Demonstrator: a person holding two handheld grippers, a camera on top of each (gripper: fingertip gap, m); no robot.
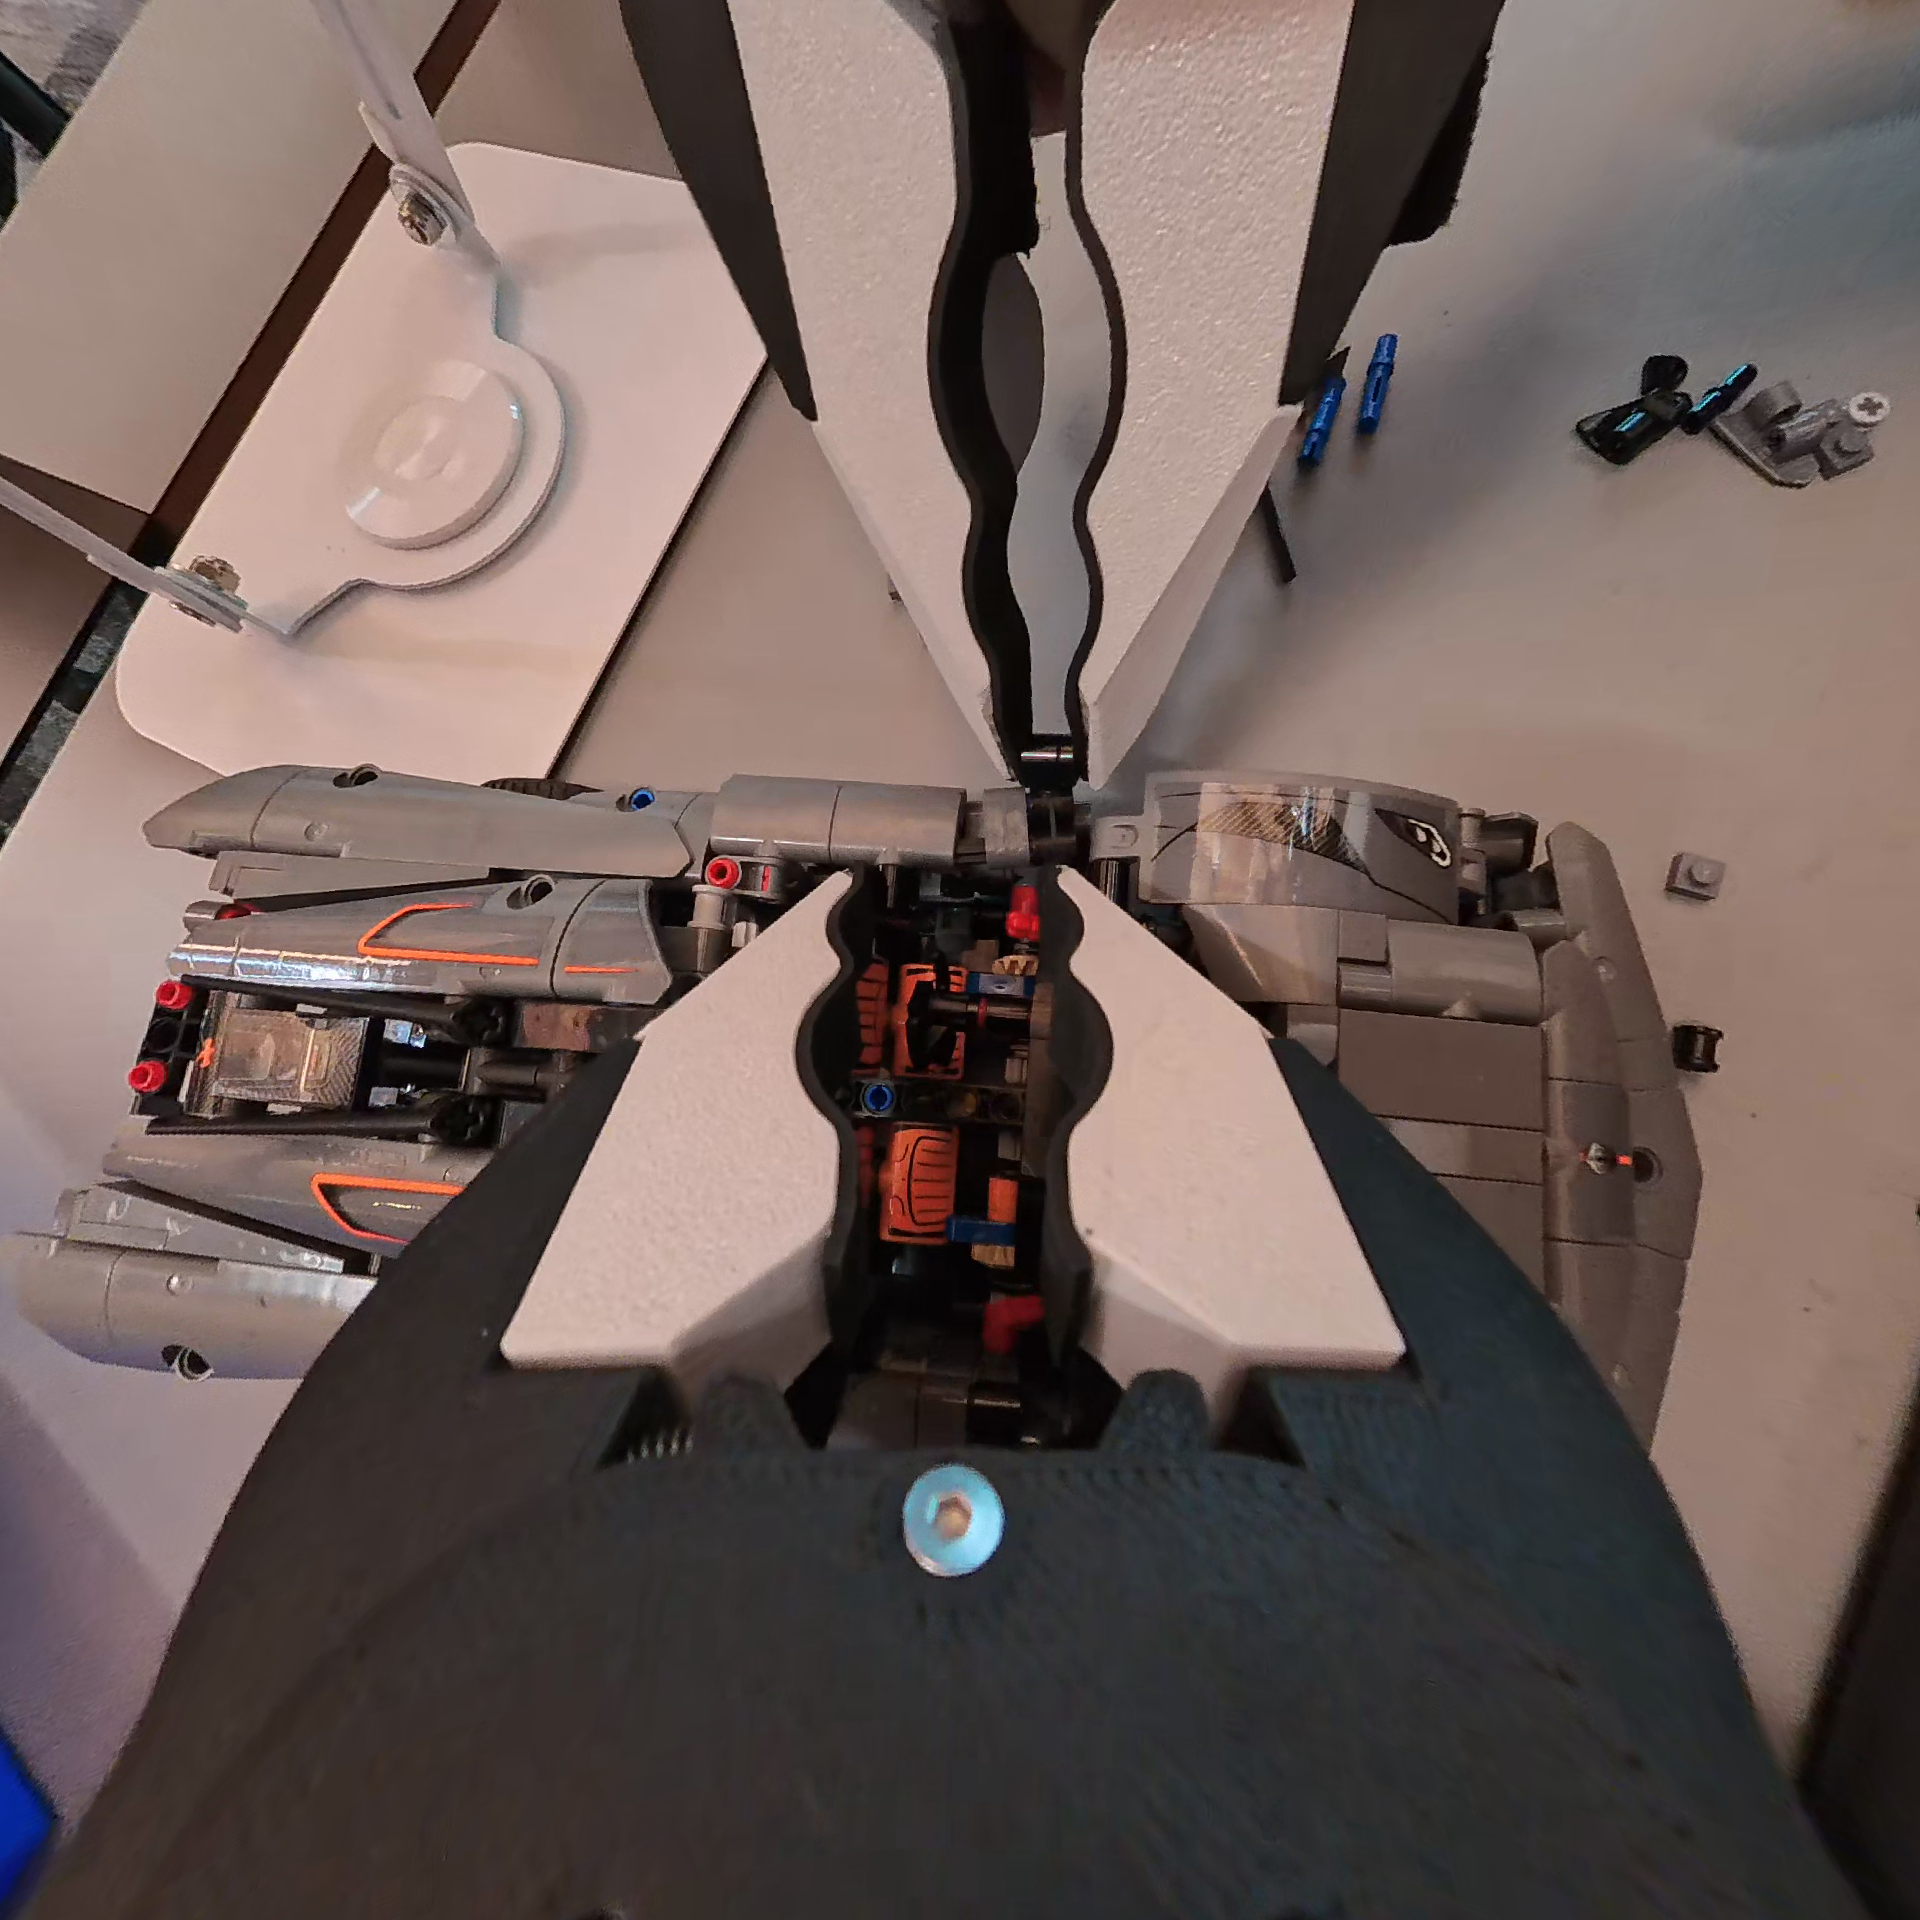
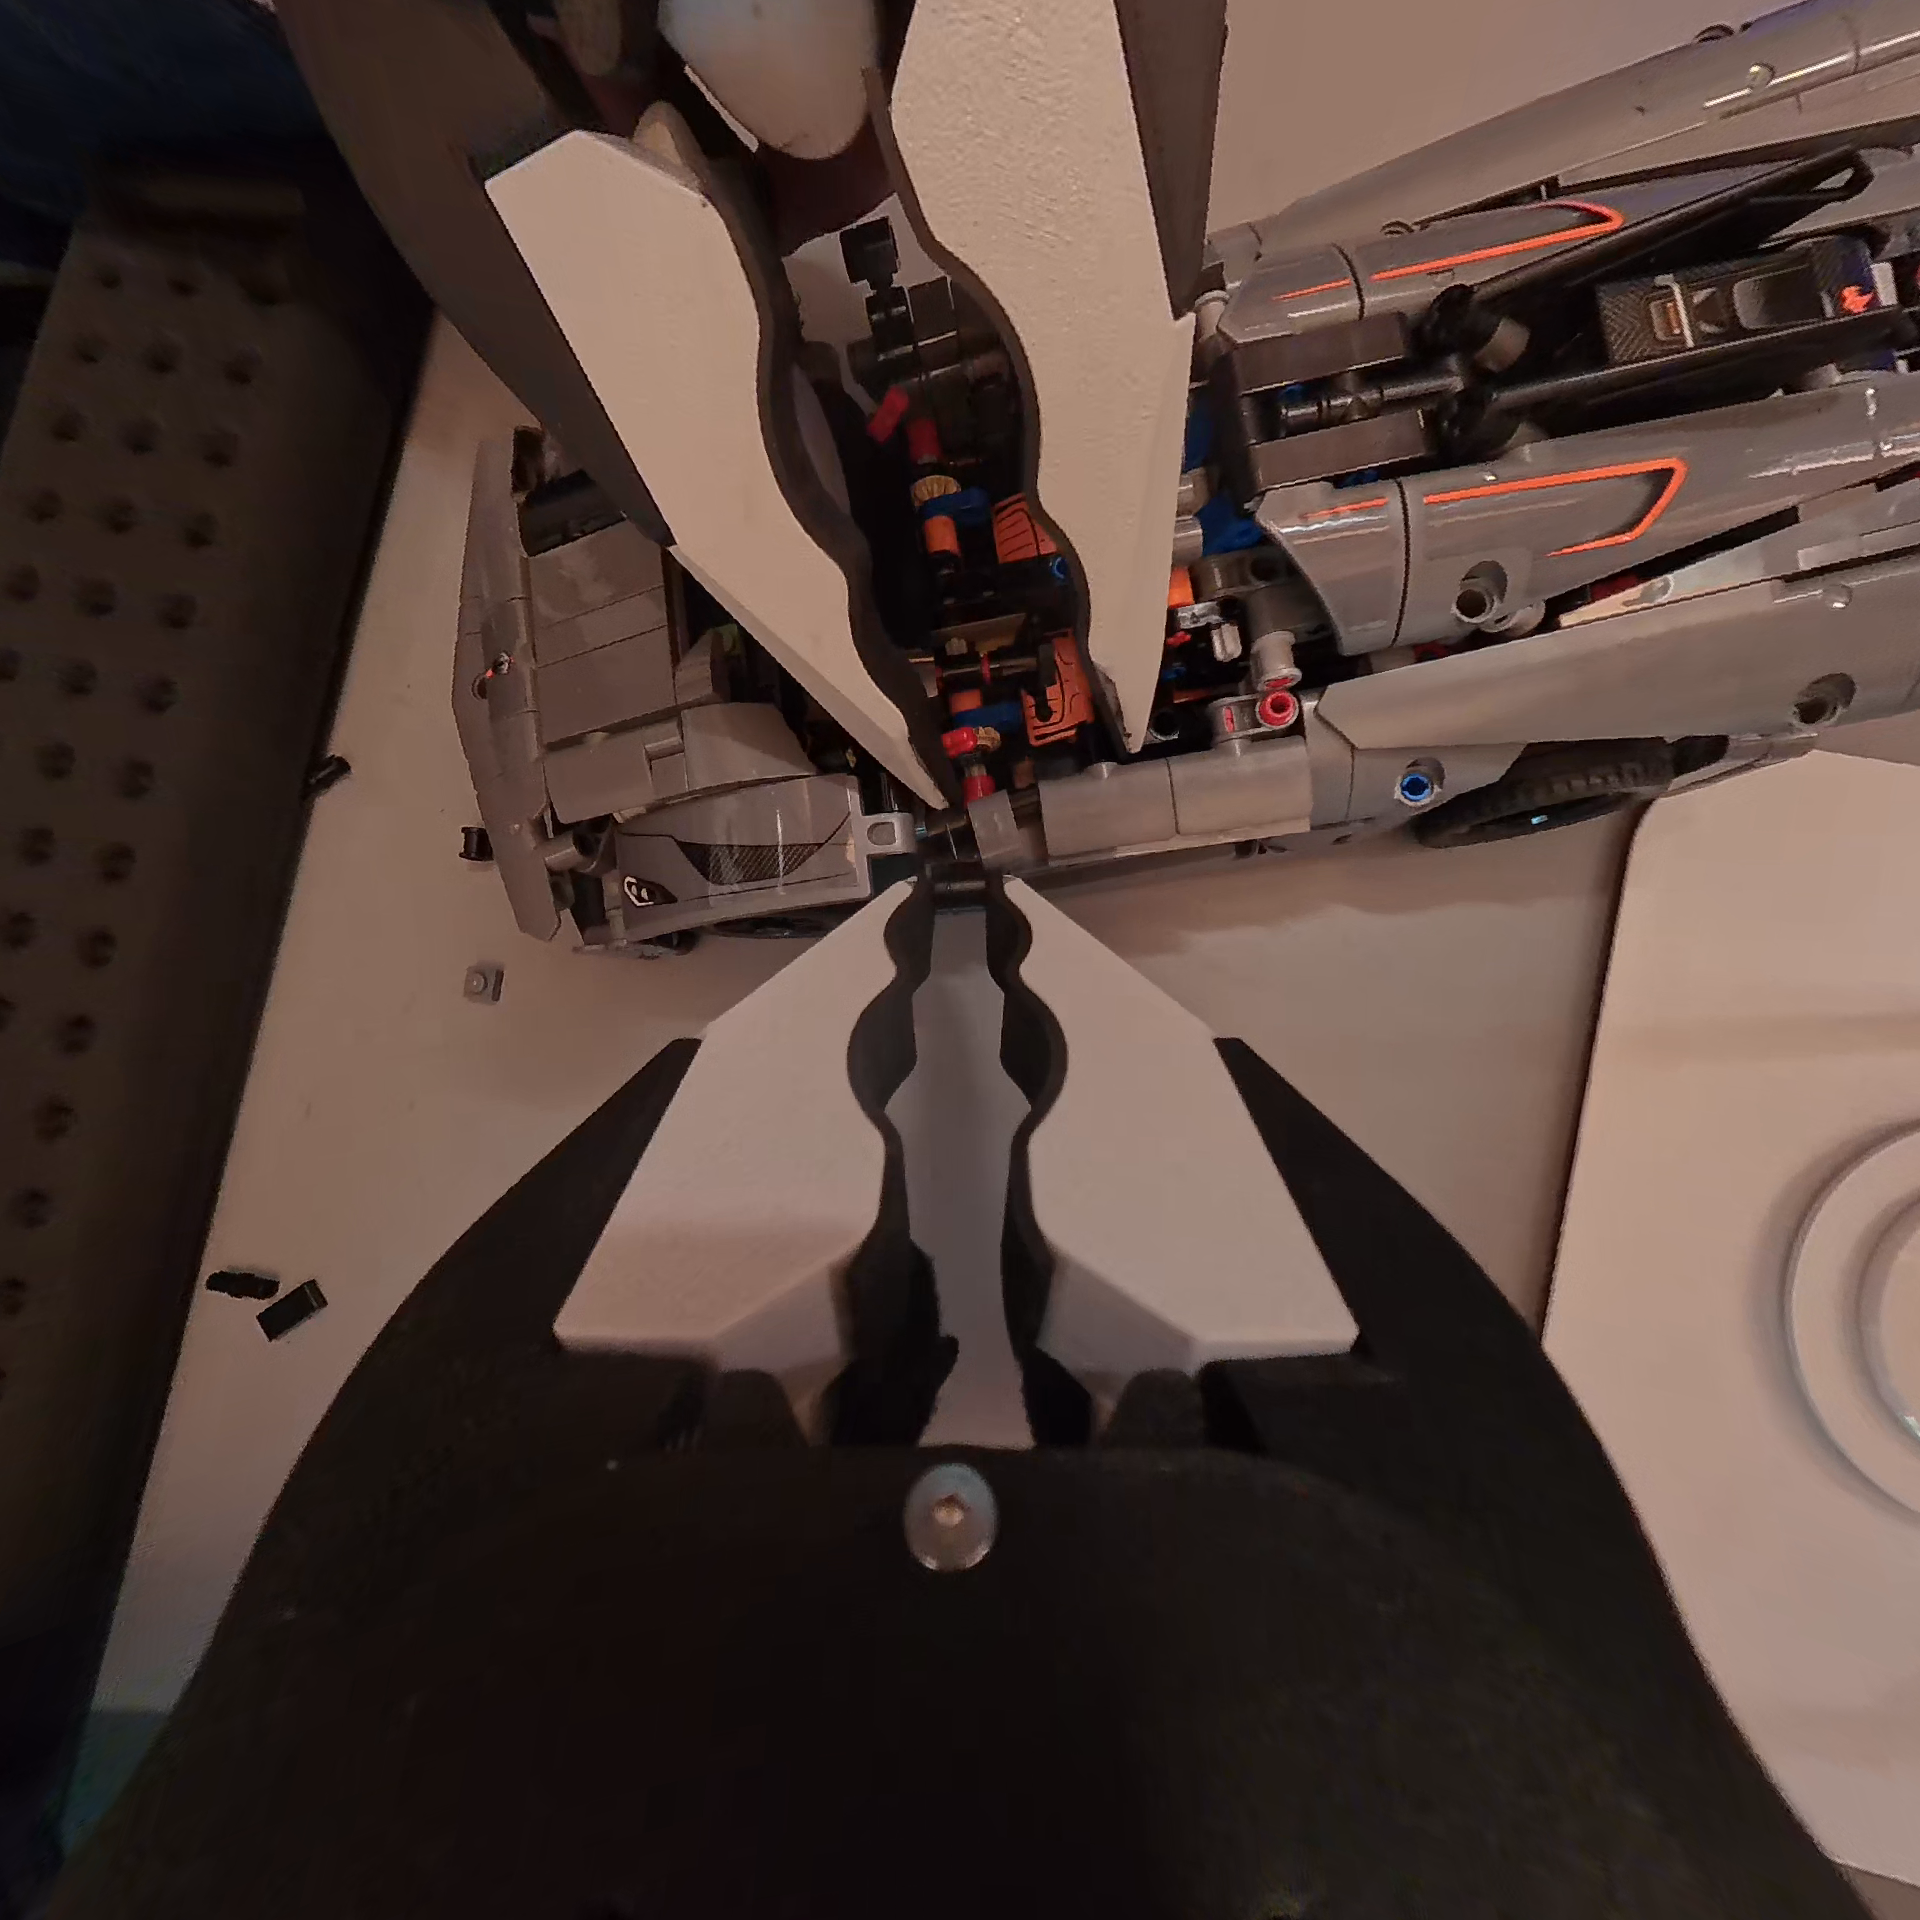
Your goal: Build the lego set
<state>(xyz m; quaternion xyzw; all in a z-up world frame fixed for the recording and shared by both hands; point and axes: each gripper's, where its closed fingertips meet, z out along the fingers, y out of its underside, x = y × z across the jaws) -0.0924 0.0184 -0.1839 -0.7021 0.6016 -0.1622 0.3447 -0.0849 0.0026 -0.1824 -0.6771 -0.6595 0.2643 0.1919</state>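
Pinching a small black pin [image 1: 1047,756] in near-shut jaws, right gripper [image 2: 951,883] at the grey Lego car's [image 1: 1455,1039] side sill at twelve o'clock on the bench [image 1: 1558,644], left gripper [image 1: 951,883] hovering part-open and empty over the cabin, apparently steadying.

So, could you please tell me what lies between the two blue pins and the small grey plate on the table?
In the left wrist view, bare table lies between the blue pins and the grey plate; the black and grey loose parts sit off to the side.
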